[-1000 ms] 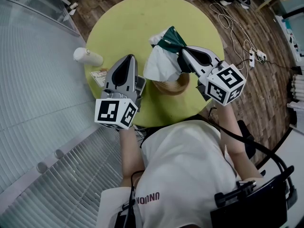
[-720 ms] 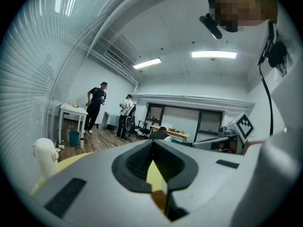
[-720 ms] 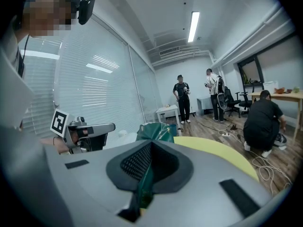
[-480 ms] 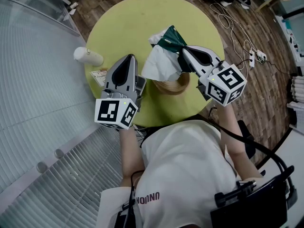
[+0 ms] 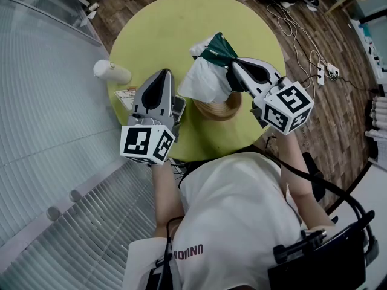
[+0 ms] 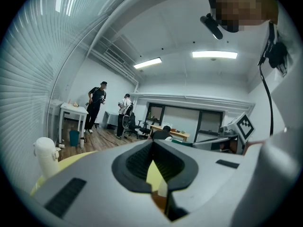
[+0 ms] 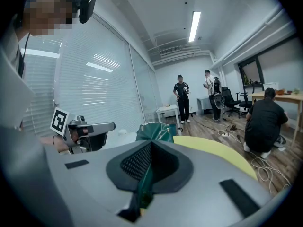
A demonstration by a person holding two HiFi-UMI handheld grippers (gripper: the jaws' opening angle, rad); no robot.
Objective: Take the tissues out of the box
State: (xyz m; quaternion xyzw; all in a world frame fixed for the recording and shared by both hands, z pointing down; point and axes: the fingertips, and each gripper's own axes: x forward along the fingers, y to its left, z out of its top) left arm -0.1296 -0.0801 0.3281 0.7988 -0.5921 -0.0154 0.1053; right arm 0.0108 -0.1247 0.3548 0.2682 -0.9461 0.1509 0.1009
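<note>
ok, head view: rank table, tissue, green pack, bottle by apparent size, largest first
1. table
2. tissue
3. green pack and bottle: about alike, not ranked.
Tissue and pack are raised nearer the camera, which inflates them.

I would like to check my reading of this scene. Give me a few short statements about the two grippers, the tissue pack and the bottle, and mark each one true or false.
1. The right gripper is shut on the green tissue pack. True.
2. The left gripper holds a tissue. False: its jaws are together with nothing between them.
3. White tissue hangs out of the green tissue pack. True.
4. The white bottle stands beside the right gripper. False: it is at the left edge of the table, on the left gripper's side.
</note>
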